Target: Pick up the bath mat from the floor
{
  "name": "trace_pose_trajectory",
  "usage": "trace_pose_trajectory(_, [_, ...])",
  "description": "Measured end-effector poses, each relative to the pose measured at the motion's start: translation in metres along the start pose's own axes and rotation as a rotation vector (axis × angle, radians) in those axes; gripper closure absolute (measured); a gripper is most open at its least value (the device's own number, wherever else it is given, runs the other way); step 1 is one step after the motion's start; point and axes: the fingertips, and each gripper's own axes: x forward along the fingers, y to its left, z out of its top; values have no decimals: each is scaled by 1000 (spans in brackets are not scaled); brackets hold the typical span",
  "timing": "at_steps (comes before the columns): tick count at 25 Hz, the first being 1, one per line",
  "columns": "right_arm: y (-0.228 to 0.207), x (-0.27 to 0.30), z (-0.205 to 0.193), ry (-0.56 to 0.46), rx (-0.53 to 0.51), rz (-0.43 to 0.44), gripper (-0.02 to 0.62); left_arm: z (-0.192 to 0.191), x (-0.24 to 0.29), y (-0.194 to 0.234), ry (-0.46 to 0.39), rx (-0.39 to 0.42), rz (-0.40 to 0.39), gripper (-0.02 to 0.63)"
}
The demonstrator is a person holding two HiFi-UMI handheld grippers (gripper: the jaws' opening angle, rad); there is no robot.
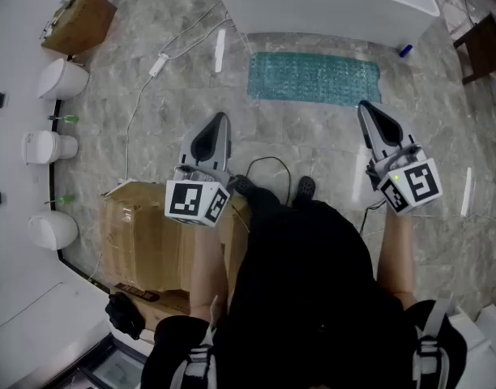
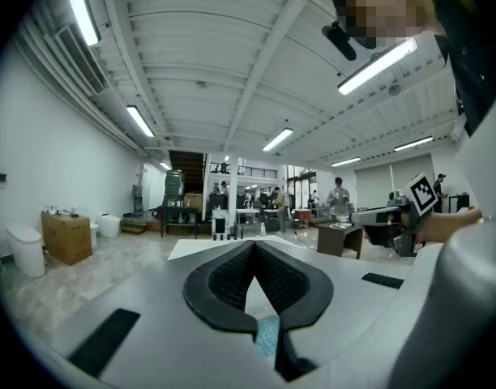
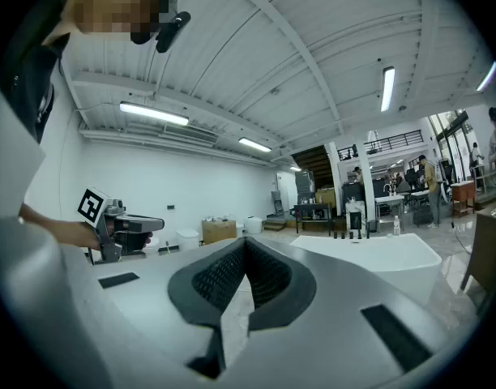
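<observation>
The teal bath mat [image 1: 313, 78] lies flat on the marble floor, right in front of the white bathtub [image 1: 325, 2]. Both grippers hang level in the air, short of the mat and apart from it. My left gripper [image 1: 222, 118] is below the mat's left end, its jaws shut with nothing between them. My right gripper [image 1: 365, 107] is by the mat's near right corner, also shut and empty. In the left gripper view the closed jaws [image 2: 253, 245] leave a sliver of the teal mat [image 2: 267, 336] showing beneath them. The right gripper view shows its jaws [image 3: 245, 241] with the bathtub [image 3: 378, 258] beyond.
A large cardboard box [image 1: 147, 241] stands at my left foot. Toilets [image 1: 62, 78] line the left wall beside a smaller box [image 1: 79, 19]. A cable with a white plug [image 1: 159, 63] runs over the floor. A dark wooden table [image 1: 485, 47] stands at the far right.
</observation>
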Motion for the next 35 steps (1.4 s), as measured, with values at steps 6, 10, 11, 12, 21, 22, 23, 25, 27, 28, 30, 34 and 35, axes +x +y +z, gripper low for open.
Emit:
trace_pose_trajectory(6, [-11, 0, 4, -12, -12, 9, 583, 2, 16, -10, 3, -2, -1, 597])
trace_pose_trajectory(10, [-7, 0, 3, -10, -18, 30, 583, 1, 18, -17, 13, 10, -4, 597])
trace_pose_trajectory(11, [-7, 0, 2, -9, -15, 36, 583, 2, 19, -18, 15, 9, -1, 597])
trace_pose_trajectory(12, [-8, -1, 1, -9, -9, 43, 583, 2, 20, -20, 17, 9, 2, 597])
trace_pose_trajectory(21, [-8, 10, -7, -21, 42, 45, 583, -5, 21, -17, 57, 19, -2, 597])
trace_pose_trajectory(22, [-7, 13, -9, -16, 46, 41, 583, -6, 21, -15, 60, 19, -5, 597])
trace_pose_trajectory(23, [-7, 15, -10, -12, 48, 35, 583, -8, 22, -12, 64, 20, -8, 597])
trace_pose_trajectory(25, [-7, 21, -13, -5, 50, 23, 583, -11, 25, -4, 70, 19, -17, 597])
trace_pose_trajectory(27, [-9, 29, -17, 1, 54, 6, 583, -16, 32, 5, 73, 15, -29, 597])
trace_pose_trajectory(28, [-11, 33, -19, 7, 56, -4, 583, -18, 37, 9, 73, 11, -37, 597])
trace_pose_trajectory(30, [-16, 43, -22, 19, 57, -24, 583, -23, 50, 19, 73, 2, -53, 597])
trace_pose_trajectory(34, [-29, 77, -20, 29, 59, -55, 583, -25, 81, 45, 73, -4, -81, 597])
trace_pose_trajectory(35, [-32, 88, -18, 33, 59, -61, 583, -25, 89, 53, 75, -5, -87, 597])
